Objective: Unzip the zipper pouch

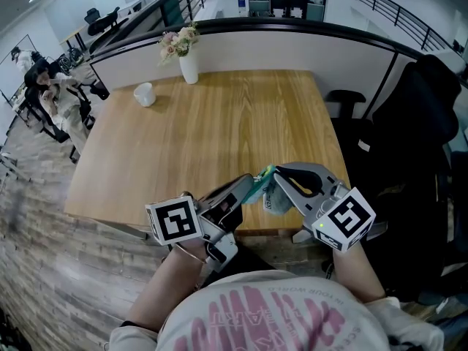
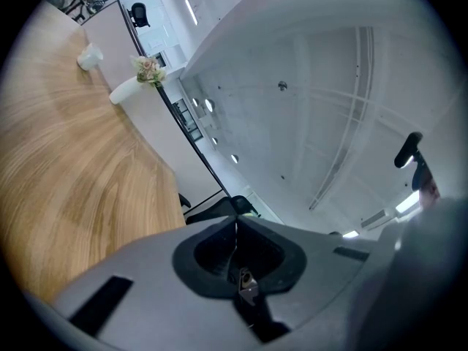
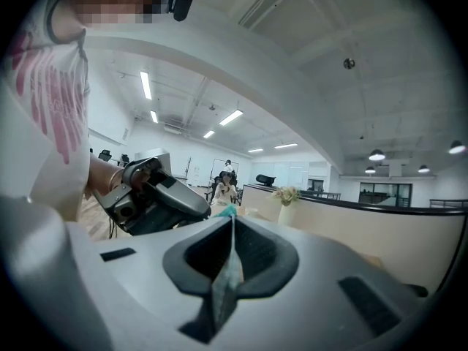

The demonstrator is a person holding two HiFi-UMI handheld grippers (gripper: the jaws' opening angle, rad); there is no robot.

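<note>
A small teal zipper pouch [image 1: 262, 189] hangs in the air over the wooden table's [image 1: 212, 130] near edge, held between both grippers. My left gripper [image 1: 251, 182] comes in from the left and is shut on the pouch's metal zipper pull [image 2: 246, 282], which shows between its closed jaws [image 2: 235, 224]. From the right, my right gripper [image 1: 277, 174] is shut on the pouch fabric [image 3: 228, 273], a thin teal edge pinched along its jaw line [image 3: 232, 224]. The left gripper's body [image 3: 157, 196] lies close by in the right gripper view. Most of the pouch is hidden by the jaws.
A white vase with flowers [image 1: 188, 57] and a white cup [image 1: 145, 93] stand at the table's far left. A black chair with a dark coat [image 1: 417, 137] is to the right of the table. A person sits far off at the left [image 1: 44, 86].
</note>
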